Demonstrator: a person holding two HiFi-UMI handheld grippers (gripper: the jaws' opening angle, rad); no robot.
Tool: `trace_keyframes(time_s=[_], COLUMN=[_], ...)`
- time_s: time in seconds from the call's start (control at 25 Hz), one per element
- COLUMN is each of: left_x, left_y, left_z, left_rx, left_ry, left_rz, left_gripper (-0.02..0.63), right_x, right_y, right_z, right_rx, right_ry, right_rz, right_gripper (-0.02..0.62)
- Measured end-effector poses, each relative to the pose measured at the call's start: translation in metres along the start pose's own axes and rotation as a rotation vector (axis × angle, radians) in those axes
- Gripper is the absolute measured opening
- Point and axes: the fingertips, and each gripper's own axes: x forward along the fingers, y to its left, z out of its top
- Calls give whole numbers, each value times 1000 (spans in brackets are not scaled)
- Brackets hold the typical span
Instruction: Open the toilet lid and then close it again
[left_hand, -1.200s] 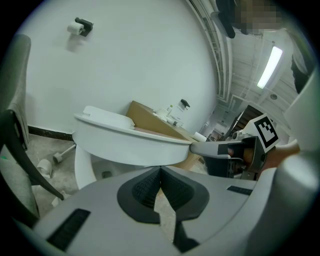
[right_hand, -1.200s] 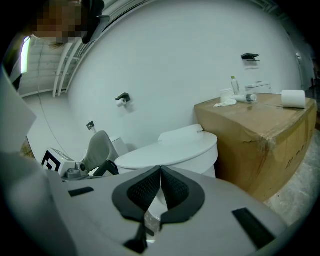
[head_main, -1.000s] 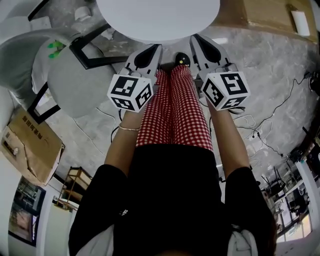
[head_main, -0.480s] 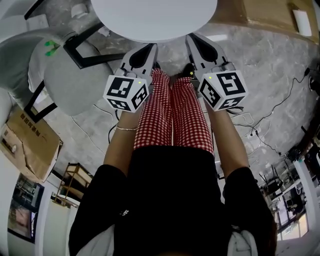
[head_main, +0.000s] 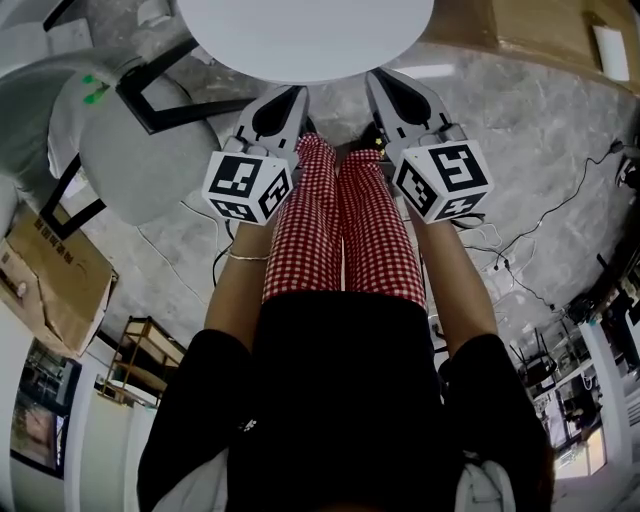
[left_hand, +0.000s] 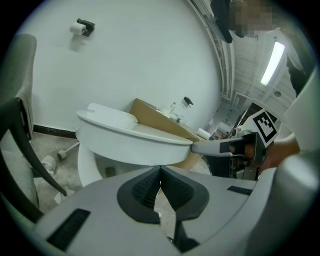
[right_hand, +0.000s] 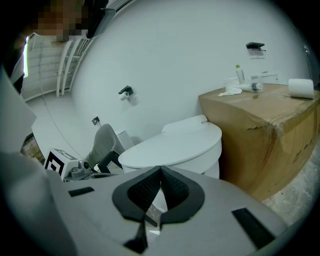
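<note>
- Toilet lid (head_main: 305, 30) lies down flat on the bowl (left_hand: 100, 155), at the far end of the scene in front of the person. The head view cuts it off at the top edge and shows only its near, rounded part; the bowl is hidden beneath it there.
- Left gripper (head_main: 296, 93) points at the lid's near rim, left of the person's checked trousers (head_main: 340, 230). Its fingers are pressed together with nothing between them, as the left gripper view shows. I cannot tell whether the tips touch the rim.
- Right gripper (head_main: 376, 76) points at the same rim, right of the trousers, with its fingers also pressed together on nothing. In the left gripper view its tip sits at the lid's front edge, but contact is hard to make out.
- Cardboard box (right_hand: 260, 135) stands just right of the toilet against the wall. A paper roll (right_hand: 301, 88) and a bottle (right_hand: 240, 74) sit on top; the other small items there are too small to name.
- Grey chair (head_main: 140, 150) stands to the left of the toilet, partly cut off.
- Cables (head_main: 540, 240) trail over the floor at the right.
</note>
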Motion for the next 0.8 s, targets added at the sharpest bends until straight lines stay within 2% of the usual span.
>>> trace_keyframes(time_s=[0.8], left_x=[-9], left_y=[3], left_z=[-9], left_rx=[-29], left_ry=[-26], left_rz=[24], left_gripper=[3], right_x=[9], right_y=[-9], right_z=[-28], right_rx=[6], right_ry=[57], right_rz=[-22], right_gripper=[20])
